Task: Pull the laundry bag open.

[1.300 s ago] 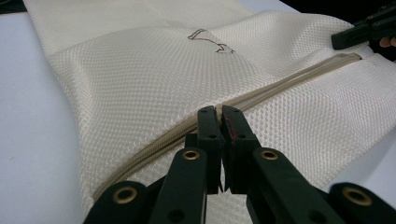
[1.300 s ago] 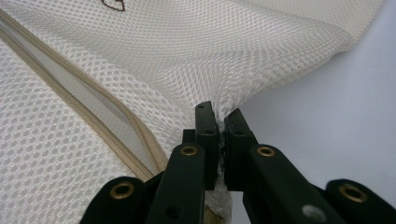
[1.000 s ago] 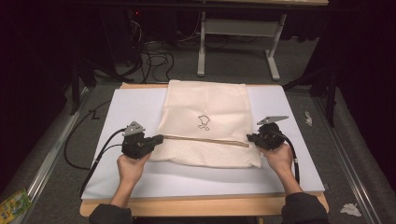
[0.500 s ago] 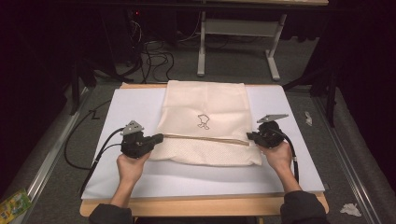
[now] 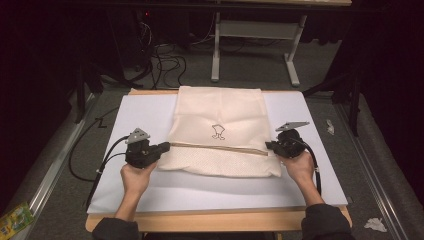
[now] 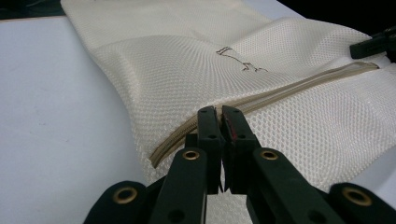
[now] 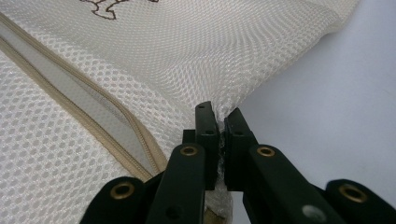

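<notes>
Cream woven-mesh cloth bag (image 5: 220, 132), matt; smooth white board (image 5: 140, 185), pale wood edge.

Room is dark, esp. top and both sides; light falls mostly on the table. Table (image 5: 215, 220) has a light wood top w/ a white sheet (image 5: 310, 150) over most of it, wood edge showing front and back. Floor (image 5: 260, 70) is grey carpet. Beyond the table stands a white metal desk frame (image 5: 250, 45), two legs w/ feet and a crossbar, its top near the upper edge. Black cables (image 5: 165, 57) lie tangled on the floor at upper left, near dark furniture legs. A pale metal rail (image 5: 55, 170) runs along the floor at left, another at right (image 5: 370, 165). Bits of crumpled white paper (image 5: 375, 224) at right; a green-yellow packet (image 5: 15, 220) at bottom left.
</notes>
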The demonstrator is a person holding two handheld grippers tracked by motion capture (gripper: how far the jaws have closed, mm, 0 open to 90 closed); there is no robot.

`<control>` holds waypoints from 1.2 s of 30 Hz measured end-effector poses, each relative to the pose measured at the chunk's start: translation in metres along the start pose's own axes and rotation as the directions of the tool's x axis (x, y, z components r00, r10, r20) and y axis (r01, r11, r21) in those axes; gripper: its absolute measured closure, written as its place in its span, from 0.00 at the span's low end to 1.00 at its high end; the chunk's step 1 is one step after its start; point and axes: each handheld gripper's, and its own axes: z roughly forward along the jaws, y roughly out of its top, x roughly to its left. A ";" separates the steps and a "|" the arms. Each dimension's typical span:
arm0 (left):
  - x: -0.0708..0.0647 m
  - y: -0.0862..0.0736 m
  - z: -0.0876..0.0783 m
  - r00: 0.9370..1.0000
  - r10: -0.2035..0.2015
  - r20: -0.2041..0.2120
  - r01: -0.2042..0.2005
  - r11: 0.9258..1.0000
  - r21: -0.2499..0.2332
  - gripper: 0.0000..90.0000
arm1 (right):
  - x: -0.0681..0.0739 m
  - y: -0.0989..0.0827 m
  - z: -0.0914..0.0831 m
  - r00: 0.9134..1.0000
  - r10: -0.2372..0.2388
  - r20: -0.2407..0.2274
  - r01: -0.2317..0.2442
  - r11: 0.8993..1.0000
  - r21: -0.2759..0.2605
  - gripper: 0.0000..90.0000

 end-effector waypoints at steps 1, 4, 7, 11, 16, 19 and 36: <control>0.000 0.000 0.000 1.000 -0.002 -0.003 0.002 1.000 -0.002 0.97 | 0.000 0.000 -0.001 1.000 -0.002 0.007 0.002 1.000 0.003 0.98; 0.001 0.000 0.001 1.000 -0.006 0.001 0.006 1.000 0.002 0.97 | -0.001 0.001 -0.002 1.000 0.003 0.006 -0.003 1.000 -0.001 0.98; 0.001 0.000 0.000 1.000 -0.006 -0.004 0.006 1.000 0.000 0.97 | -0.001 0.001 -0.003 1.000 0.001 0.012 -0.001 1.000 -0.006 0.98; 0.002 0.000 -0.007 1.000 -0.006 -0.023 0.005 1.000 -0.012 0.97 | -0.006 -0.001 -0.001 1.000 0.029 0.009 -0.029 0.999 -0.032 0.98; 0.006 -0.005 -0.011 0.999 -0.022 -0.032 0.021 1.000 -0.009 0.97 | -0.007 -0.001 -0.001 0.999 0.034 0.012 -0.034 0.999 -0.038 0.98; 0.008 -0.006 -0.015 0.999 -0.021 -0.043 0.021 1.000 -0.005 0.97 | -0.006 0.000 -0.002 0.999 0.033 0.017 -0.032 0.998 -0.045 0.98; 0.011 -0.019 -0.028 0.994 -0.016 -0.109 0.015 1.000 -0.005 0.97 | -0.010 -0.009 0.000 0.998 0.050 0.045 -0.047 0.996 -0.078 0.99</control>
